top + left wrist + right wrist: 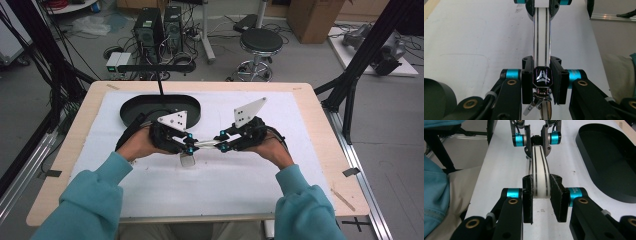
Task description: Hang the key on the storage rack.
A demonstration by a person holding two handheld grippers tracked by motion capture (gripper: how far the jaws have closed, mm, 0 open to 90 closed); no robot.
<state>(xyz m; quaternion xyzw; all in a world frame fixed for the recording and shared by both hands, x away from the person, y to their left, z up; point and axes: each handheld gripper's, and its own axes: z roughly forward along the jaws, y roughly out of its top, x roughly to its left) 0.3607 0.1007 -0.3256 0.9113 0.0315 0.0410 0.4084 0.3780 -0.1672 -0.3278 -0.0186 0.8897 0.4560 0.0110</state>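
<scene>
1. Gripping opposite ends of a white strap, the left claw and right claw are both clamped on it.
2. Strap hangs above the white-covered bench, near a black tray.

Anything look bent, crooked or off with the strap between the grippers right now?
Only slightly: the white strap curves a little between the left gripper and right gripper, each clamped on one end. No damage visible. The black tray sits undisturbed behind.
</scene>
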